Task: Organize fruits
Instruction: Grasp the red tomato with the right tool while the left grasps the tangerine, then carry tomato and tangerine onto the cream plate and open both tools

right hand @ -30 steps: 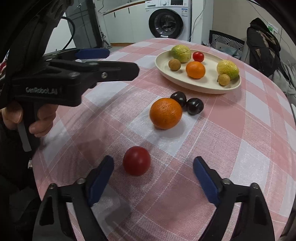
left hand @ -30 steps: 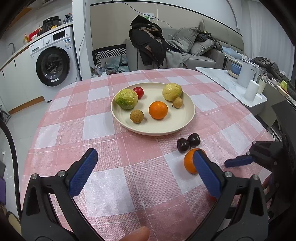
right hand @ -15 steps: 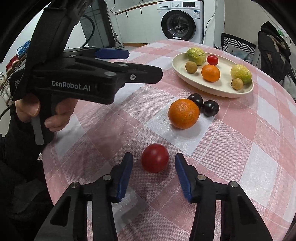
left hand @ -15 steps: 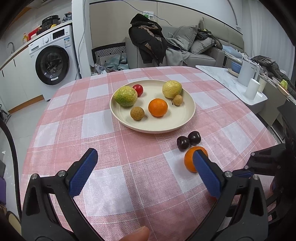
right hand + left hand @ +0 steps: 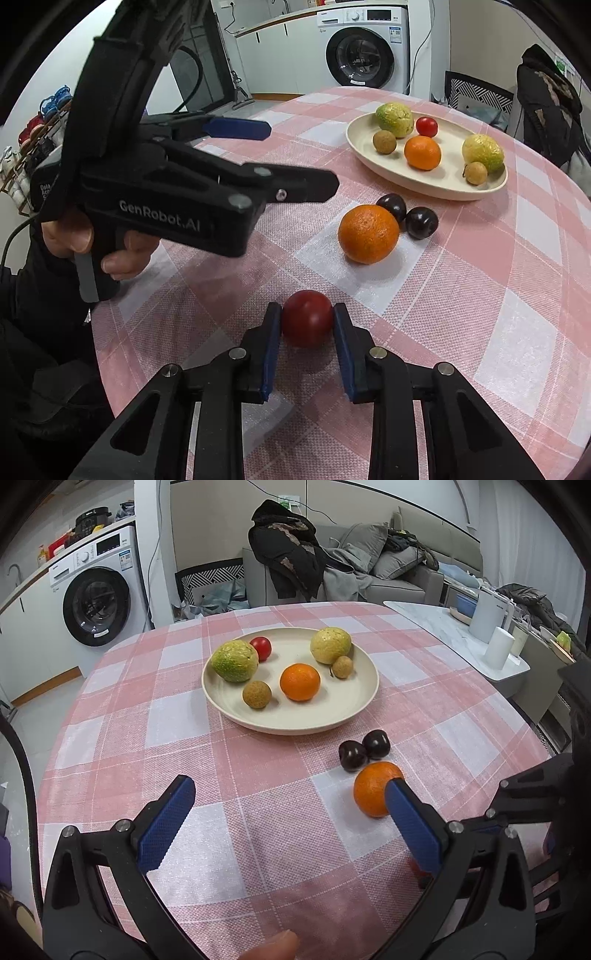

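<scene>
Nearest the camera, well short of the plate (image 5: 424, 186), right gripper (image 5: 307, 345) is clenched on a red tomato (image 5: 307, 317) resting on the desk (image 5: 480, 295), pads touching both sides, not lifted as far as I can tell. Left gripper (image 5: 288, 823) hangs spread wide, holding nothing, above the desk on the near side of the plate. Plate already holds six fruits; still off it, just beside its near rim, are a loose orange (image 5: 368, 233) and two dark plums (image 5: 406, 216), plus the tomato, so roughly two-thirds done.
</scene>
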The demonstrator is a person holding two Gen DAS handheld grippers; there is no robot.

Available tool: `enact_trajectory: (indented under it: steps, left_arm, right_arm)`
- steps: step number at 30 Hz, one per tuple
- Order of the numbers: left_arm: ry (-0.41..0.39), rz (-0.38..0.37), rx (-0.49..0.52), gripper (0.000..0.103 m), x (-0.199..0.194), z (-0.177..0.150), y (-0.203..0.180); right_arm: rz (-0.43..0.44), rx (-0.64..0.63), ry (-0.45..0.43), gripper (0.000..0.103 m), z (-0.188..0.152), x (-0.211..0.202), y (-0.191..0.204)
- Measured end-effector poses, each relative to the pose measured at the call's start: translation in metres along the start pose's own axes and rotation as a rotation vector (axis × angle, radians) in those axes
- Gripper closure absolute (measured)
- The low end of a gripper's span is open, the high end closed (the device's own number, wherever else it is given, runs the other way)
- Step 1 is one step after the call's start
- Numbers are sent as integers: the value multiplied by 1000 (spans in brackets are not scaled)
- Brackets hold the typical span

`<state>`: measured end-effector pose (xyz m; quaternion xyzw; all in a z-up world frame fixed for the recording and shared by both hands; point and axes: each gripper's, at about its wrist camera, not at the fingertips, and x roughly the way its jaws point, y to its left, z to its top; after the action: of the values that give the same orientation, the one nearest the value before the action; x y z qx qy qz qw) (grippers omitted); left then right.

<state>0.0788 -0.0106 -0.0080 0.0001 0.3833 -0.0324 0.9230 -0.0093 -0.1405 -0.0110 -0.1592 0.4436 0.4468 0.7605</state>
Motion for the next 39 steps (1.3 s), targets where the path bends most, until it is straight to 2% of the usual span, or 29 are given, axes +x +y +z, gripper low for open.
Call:
enact_trajectory:
  steps: [9, 16, 18, 20, 22, 27, 29, 33, 37, 39]
  left_arm:
    - [32, -33, 26, 1, 12, -6, -22]
    - [77, -60, 5, 2, 30, -9, -30]
    - [90, -66, 10, 8, 34, -9, -33]
    - [104, -81, 14, 22, 38, -10, -36]
    - [113, -99, 43, 29, 40, -11, -42]
    - [118, -128, 66, 36, 41, -11, -52]
    - [125, -143, 60, 43, 43, -11, -52]
    - [132, -169, 39, 52, 46, -11, -51]
    - [130, -204, 7, 67, 47, -10, -46]
    - [129, -218, -6, 67, 47, -10, -43]
  right_arm:
    - [-119, 123, -100, 74, 1, -33, -41]
    - [-157, 217, -190, 74, 6, -42, -59]
    - [-159, 224, -192, 74, 6, -42, -59]
    - [-160, 228, -192, 74, 7, -42, -60]
    - [-154, 232, -193, 74, 7, -42, -60]
    - [-153, 240, -195, 74, 6, -41, -62]
    - [-156, 244, -197, 74, 6, -40, -63]
    - [-157, 253, -200, 74, 5, -41, -64]
    - [-158, 253, -203, 74, 5, -41, -64]
    - [-158, 254, -203, 74, 5, -41, -64]
